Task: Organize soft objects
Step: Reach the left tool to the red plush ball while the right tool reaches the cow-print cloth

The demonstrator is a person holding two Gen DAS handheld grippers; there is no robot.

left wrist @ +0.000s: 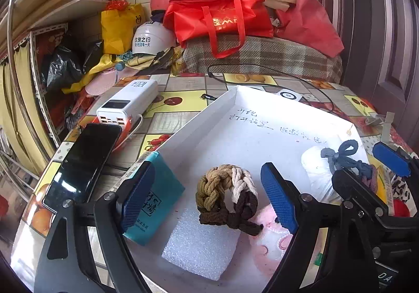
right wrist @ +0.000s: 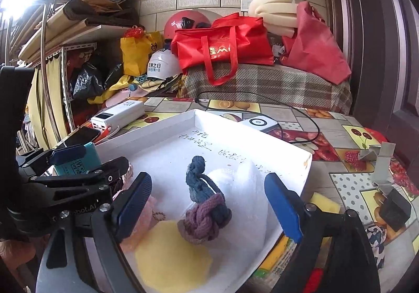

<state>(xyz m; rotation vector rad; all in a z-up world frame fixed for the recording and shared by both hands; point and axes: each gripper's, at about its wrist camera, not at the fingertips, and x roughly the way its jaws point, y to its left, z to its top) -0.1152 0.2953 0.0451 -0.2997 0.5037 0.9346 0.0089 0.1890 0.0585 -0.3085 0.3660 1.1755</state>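
Note:
A white shallow box lies on the table. In the left wrist view a braided brown, tan and cream hair tie lies in it, on a white foam pad and beside a pink plush piece. My left gripper is open around the tie, not touching it. In the right wrist view a blue and purple braided tie lies on a white soft lump, next to a yellow sponge disc. My right gripper is open around that tie. The white box shows here too.
A teal tissue pack, a black phone and a white power bank lie left of the box. A black cable and a white charger lie behind it. Red bags and helmets crowd the back.

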